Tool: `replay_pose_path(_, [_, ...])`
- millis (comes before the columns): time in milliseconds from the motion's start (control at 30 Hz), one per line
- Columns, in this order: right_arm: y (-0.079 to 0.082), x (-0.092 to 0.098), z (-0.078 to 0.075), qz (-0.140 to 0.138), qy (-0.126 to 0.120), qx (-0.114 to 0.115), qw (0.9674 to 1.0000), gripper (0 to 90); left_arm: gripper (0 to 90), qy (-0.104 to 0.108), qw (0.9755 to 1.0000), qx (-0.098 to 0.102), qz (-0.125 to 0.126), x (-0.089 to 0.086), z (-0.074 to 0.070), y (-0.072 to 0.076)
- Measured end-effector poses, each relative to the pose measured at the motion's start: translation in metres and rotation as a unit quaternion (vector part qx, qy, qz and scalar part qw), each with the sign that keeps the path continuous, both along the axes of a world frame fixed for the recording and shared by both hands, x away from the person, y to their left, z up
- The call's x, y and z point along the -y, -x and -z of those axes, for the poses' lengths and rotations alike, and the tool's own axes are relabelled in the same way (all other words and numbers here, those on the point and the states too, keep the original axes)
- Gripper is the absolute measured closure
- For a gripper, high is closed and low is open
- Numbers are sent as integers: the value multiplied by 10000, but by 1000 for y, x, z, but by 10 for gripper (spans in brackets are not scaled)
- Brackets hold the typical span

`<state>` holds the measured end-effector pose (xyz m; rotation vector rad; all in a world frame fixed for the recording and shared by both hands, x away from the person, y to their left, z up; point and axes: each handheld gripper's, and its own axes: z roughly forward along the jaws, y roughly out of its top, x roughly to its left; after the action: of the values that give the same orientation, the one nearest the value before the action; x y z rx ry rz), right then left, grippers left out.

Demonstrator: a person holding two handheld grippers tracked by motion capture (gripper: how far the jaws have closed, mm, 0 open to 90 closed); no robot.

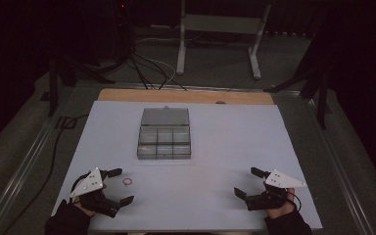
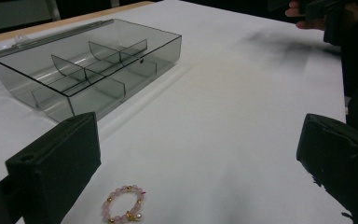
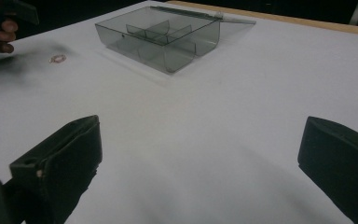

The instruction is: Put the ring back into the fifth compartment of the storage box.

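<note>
A fixed high view looks forward and down over the whole white table (image 1: 215, 127), while both gripper views sit low near its surface, sharing the clear divided box (image 2: 88, 65).

The small bracelet of glossy pink beads with gold-coloured spacers (image 2: 123, 211) lies on the matt, smooth white table cover (image 1: 225, 147). The divided box of smoky transparent plastic (image 2: 91, 67) has glossy, smooth walls. A bare wooden table edge (image 1: 186, 96) looks matt.

Organizer box (image 1: 164, 139) sole obstacle mid-desk (image 1: 225, 196); bare surface left, right and front of box; bracelet (image 1: 127, 181) front-left of box.
</note>
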<state>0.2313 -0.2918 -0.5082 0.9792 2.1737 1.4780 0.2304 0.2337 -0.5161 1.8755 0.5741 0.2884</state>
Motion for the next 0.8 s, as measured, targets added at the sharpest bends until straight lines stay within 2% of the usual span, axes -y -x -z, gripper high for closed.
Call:
replay_pose_path(367, [1,1,-2,-17,-141,39,9999,0,7,-77,9999,-29,92,2,0,1])
replay_pose_path(467, [2,0,-3,-41,-117,91,9999,0,7,-14,9998,-110,183,3,-1,1])
replay_pose_path(800, [4,-1,-6,-45,-173,151,9997,0,7,-91,9988,-87,466,10,-8,4])
